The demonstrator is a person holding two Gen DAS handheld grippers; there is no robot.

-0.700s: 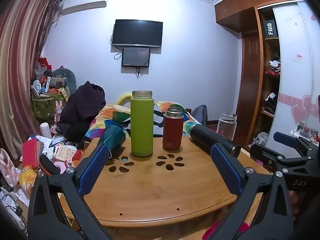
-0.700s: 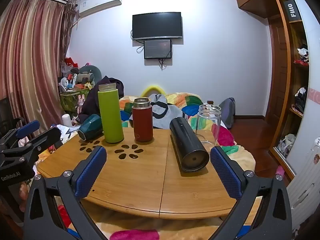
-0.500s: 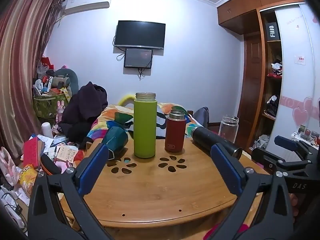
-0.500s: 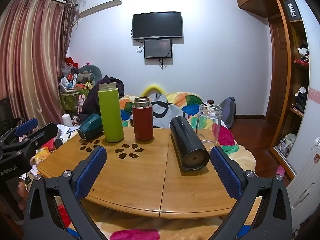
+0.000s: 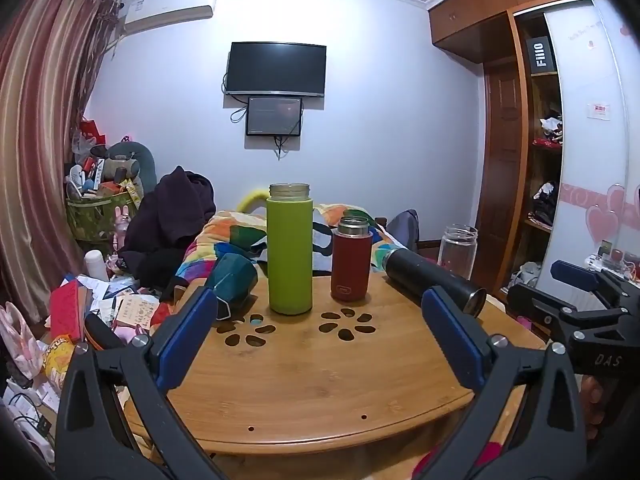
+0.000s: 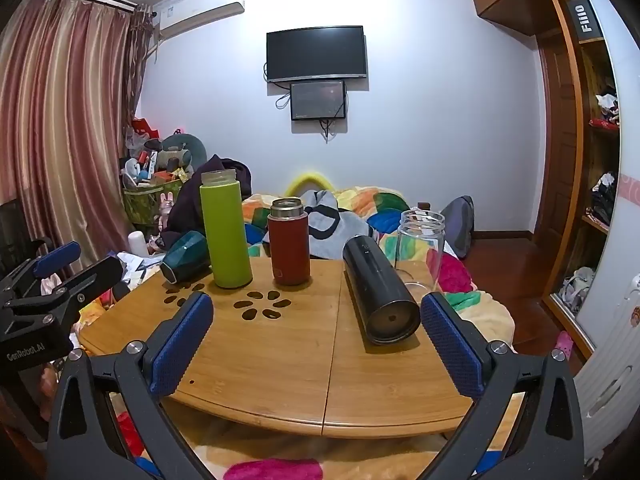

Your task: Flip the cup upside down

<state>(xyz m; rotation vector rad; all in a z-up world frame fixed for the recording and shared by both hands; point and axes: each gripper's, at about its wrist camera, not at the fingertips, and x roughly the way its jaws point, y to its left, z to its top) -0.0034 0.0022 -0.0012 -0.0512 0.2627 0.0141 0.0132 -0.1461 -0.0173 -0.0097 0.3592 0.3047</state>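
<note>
both tools hang at the near edge of the round bamboo bench [image 5: 320,380], nothing between the pads. left tool [image 5: 320,336] spread wide, released; right tool [image 6: 316,336] same, spread wide and empty. on the bench, left to right: dark teal cup [image 5: 232,280] lying on its side at the far left edge, tall green flask [image 5: 290,252] upright with no lid, short red flask [image 5: 352,260] upright just beside it, black flask [image 6: 380,292] lying on its side with its end toward the near edge, clear glass jar [image 6: 420,244] upright behind it (mouth up). neither tool touches any of them. bed with a colourful quilt [image 6: 360,204] sits behind the bench.
</note>
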